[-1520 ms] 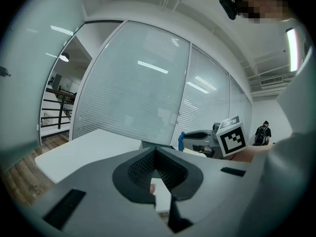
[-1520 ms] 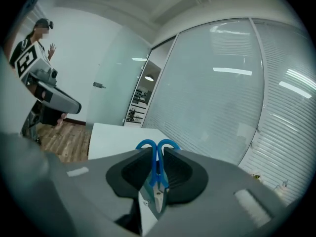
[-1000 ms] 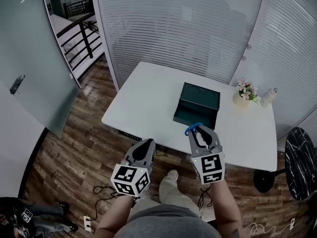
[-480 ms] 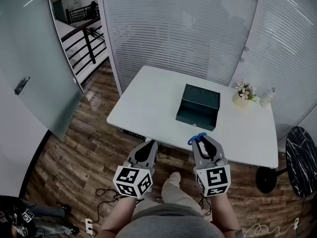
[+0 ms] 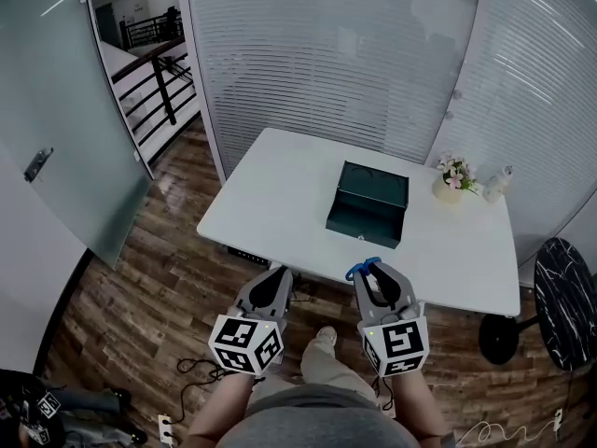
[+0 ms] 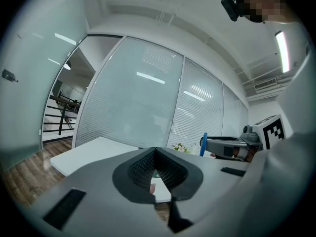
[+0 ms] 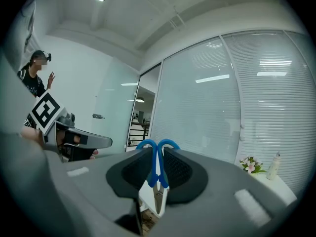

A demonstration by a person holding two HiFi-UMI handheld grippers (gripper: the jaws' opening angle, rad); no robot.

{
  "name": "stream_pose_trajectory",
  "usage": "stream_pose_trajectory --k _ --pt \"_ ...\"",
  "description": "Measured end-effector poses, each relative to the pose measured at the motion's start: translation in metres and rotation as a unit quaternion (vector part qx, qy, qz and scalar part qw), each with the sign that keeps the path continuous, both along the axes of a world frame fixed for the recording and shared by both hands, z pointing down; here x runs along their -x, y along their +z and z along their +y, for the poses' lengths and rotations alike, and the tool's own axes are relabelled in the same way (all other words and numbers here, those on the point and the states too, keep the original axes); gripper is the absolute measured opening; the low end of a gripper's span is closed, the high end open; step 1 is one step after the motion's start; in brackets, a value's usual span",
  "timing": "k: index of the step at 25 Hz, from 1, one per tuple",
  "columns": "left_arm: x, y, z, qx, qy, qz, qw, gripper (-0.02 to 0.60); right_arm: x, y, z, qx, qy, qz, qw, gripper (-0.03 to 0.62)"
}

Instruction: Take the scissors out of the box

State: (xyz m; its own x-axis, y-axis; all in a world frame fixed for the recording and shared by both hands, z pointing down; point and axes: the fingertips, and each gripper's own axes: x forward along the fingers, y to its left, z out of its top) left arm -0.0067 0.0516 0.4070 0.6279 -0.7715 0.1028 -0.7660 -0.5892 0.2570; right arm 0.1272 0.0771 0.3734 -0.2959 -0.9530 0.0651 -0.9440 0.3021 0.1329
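Note:
A pair of blue-handled scissors [image 7: 157, 174] sits clamped between the pads of my right gripper [image 7: 158, 151], blades pointing back toward the camera and handle loops sticking out past the tips. In the head view that right gripper [image 5: 367, 271] hovers at the near edge of the white table [image 5: 270, 189], with the scissors [image 5: 362, 267] at its tip. The dark green box [image 5: 367, 203] stands open in the middle of the table, well ahead of both grippers. My left gripper [image 5: 279, 273] hangs shut and empty over the floor, left of the right one; its jaws meet in the left gripper view [image 6: 155, 152].
A small vase of flowers [image 5: 452, 177] and a little bottle [image 5: 497, 183] stand at the table's far right. A black round stand [image 5: 567, 297] is right of the table. Ribbed glass walls lie behind, a glass door [image 5: 56, 157] to the left, cables [image 5: 196, 367] on the wood floor.
Both grippers have drawn back from the table toward my body. The right one, still holding the scissors, has come from over the tabletop to its near edge.

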Motion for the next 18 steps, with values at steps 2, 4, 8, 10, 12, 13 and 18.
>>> stream_pose_trajectory --k 2,4,8,10,12,13,18 --pt "0.001 -0.001 -0.003 -0.001 -0.001 0.001 1.0 0.006 0.001 0.0 -0.003 0.001 -0.001 -0.001 1.0 0.081" --pt "0.002 -0.001 -0.007 0.0 -0.001 0.003 1.0 0.005 0.002 0.001 -0.006 0.002 0.0 -0.002 1.0 0.081" --pt "0.002 0.0 -0.013 0.004 -0.001 0.003 1.0 0.006 0.002 0.0 -0.01 -0.001 0.001 -0.008 1.0 0.081" --pt "0.003 0.001 -0.014 0.006 -0.003 0.001 1.0 0.006 0.001 0.001 -0.01 -0.002 0.003 -0.016 1.0 0.081" --pt "0.002 0.001 -0.013 0.006 -0.003 0.0 1.0 0.006 -0.003 0.001 -0.009 -0.003 0.007 -0.024 1.0 0.081" --pt "0.001 0.001 -0.013 0.006 -0.003 0.0 1.0 0.006 -0.005 0.001 -0.009 -0.003 0.009 -0.027 1.0 0.081" --pt "-0.003 0.003 -0.01 0.008 0.001 -0.001 1.0 0.006 -0.011 0.003 -0.007 -0.001 0.012 -0.034 0.999 0.081"
